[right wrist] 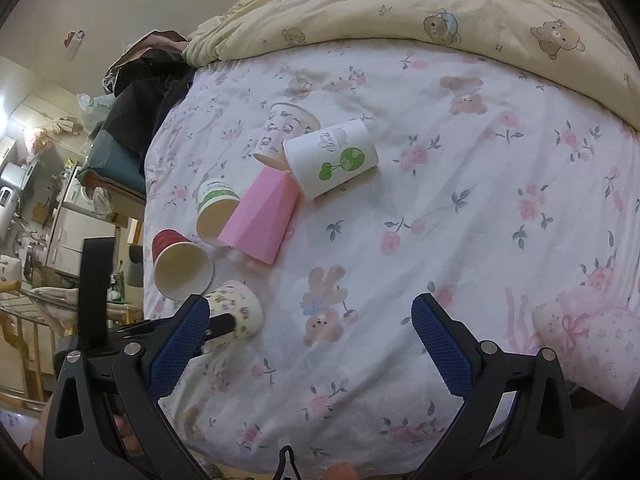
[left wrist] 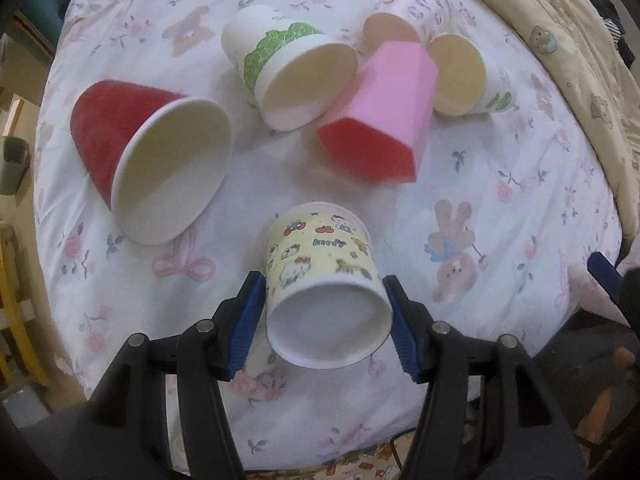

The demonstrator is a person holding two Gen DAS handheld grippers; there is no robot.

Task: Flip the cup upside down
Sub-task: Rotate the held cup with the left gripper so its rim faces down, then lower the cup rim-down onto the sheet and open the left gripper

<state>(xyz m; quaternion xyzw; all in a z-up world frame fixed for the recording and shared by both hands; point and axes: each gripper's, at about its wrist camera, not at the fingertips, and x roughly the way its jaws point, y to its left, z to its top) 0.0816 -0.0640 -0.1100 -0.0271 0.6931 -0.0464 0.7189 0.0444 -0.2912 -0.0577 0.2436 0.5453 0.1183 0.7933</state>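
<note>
A yellow cartoon-print paper cup (left wrist: pixel 322 280) lies on its side on the floral bedsheet, mouth toward the camera. My left gripper (left wrist: pixel 325 320) straddles it near the rim, a blue pad (left wrist: pixel 245 320) on each side, close to or just touching the cup wall; I cannot tell if it grips. The same cup (right wrist: pixel 240 310) shows in the right wrist view with the left gripper's finger on it. My right gripper (right wrist: pixel 310 346) is open and empty above bare sheet, to the right of that cup.
Other cups lie on their sides beyond: a red cup (left wrist: pixel 148 160), a green-leaf cup (left wrist: pixel 288 76), a pink faceted cup (left wrist: pixel 384 108), a pink-print cup (left wrist: pixel 408 8) and a white cup (left wrist: pixel 464 76). A yellow bear quilt (right wrist: pixel 440 12) borders the far side. The bed edge is at the left.
</note>
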